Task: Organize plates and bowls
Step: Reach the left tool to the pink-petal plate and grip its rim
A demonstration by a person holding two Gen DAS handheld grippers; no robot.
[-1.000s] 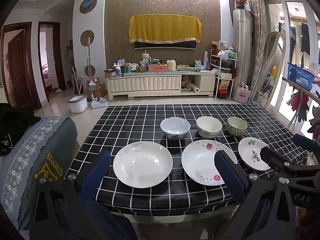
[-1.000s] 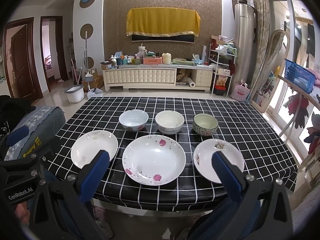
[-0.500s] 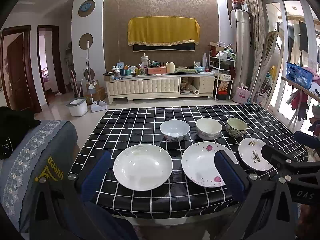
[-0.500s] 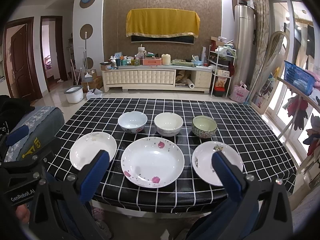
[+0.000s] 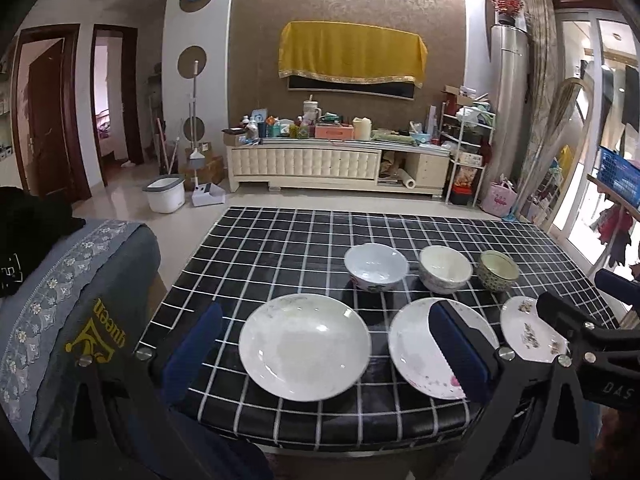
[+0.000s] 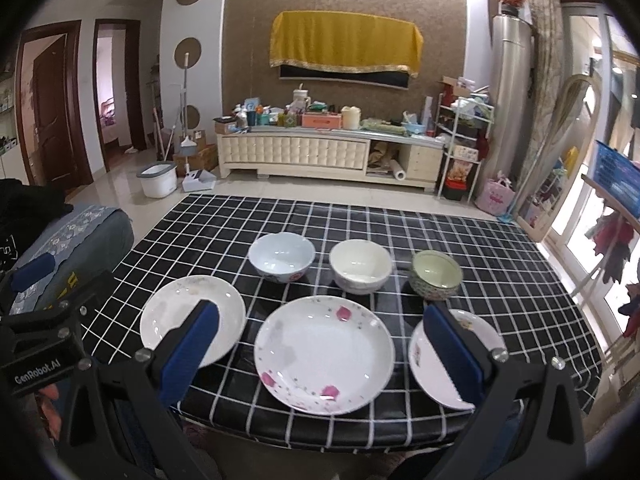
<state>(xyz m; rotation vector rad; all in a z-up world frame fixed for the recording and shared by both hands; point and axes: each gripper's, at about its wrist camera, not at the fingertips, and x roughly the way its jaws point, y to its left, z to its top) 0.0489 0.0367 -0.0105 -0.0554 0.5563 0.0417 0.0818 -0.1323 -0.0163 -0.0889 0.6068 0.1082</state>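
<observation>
Three white plates (image 6: 324, 354) — middle one pink-flowered — front three bowls (image 6: 360, 266).

The counter (image 6: 460, 240) has a black checked cover that looks like smooth wipe-clean vinyl with a soft sheen, and the plain white plate (image 5: 304, 346), the flowered plate (image 6: 324, 354) and the three bowls (image 6: 282, 256) all read as glossy glazed ceramic catching the light. Both the left gripper (image 5: 324, 354) and right gripper (image 6: 320, 354) look like matt black plastic with small shiny metal screws and matt blue pads (image 6: 188, 348) that seem rubbery. Off to the side there's a grey cloth cover (image 5: 72, 304) with embroidered trim, and the floor (image 6: 248, 190) is polished, shiny tile.
</observation>
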